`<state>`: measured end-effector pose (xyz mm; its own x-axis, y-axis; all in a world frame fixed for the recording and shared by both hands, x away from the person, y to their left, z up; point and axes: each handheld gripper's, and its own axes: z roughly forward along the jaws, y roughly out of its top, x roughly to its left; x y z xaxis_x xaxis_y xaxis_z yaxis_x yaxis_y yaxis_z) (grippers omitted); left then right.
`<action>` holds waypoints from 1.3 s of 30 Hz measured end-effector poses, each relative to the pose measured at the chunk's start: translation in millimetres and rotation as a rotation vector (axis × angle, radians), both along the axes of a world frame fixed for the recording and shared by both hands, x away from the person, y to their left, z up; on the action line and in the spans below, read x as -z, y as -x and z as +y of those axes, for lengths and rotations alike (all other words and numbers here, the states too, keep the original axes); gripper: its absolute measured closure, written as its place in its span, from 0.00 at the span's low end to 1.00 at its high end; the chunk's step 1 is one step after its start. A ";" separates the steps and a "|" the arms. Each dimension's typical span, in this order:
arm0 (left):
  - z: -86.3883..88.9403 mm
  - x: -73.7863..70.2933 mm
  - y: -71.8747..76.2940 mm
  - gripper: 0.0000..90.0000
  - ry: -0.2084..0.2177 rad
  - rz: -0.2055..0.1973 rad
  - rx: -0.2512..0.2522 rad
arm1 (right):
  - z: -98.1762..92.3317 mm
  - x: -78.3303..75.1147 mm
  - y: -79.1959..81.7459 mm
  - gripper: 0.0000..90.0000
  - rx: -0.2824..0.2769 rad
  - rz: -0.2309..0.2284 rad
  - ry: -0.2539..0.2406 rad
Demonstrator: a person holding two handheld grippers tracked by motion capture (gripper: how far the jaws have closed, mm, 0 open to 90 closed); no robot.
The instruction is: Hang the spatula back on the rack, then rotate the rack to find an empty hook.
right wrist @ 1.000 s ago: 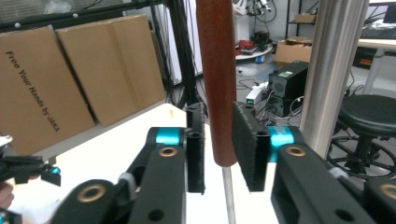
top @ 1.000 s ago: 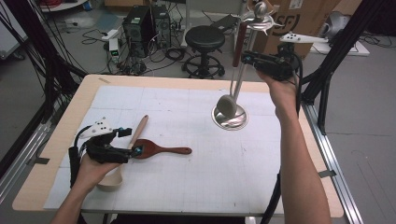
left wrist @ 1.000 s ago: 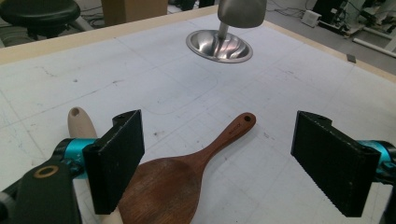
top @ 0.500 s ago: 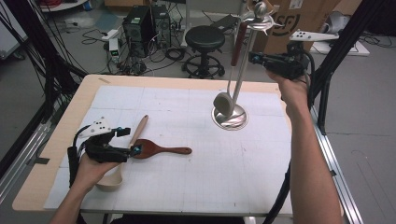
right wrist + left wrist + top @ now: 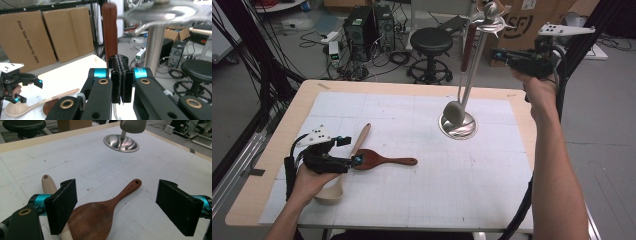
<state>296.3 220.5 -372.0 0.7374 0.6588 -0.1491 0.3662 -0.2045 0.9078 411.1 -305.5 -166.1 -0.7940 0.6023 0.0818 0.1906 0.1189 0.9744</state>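
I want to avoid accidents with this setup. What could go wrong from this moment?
1. The left gripper stands open around the dark wooden spoon, with the pale spoon beside one jaw; closing might pinch both.
2. The right gripper, shut, is close to the metal stand; a bump could probably tip it or knock off the hanging utensil.

Glossy dark wooden spoon (image 5: 92,217) — polished metal stand (image 5: 458,125).

Left gripper (image 5: 354,160) low, jaws wide apart, right gripper (image 5: 498,54) raised, jaws closed
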 end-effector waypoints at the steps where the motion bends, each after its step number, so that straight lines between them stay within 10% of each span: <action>1: -0.3 0.2 0.1 0.20 0.000 0.002 0.001 | -1.2 -1.2 0.2 0.99 0.000 -0.004 -0.001; 39: 1.0 0.3 1.5 0.20 -0.001 -0.001 -0.004 | 8.2 -17.9 -2.6 0.99 0.011 -0.065 -0.005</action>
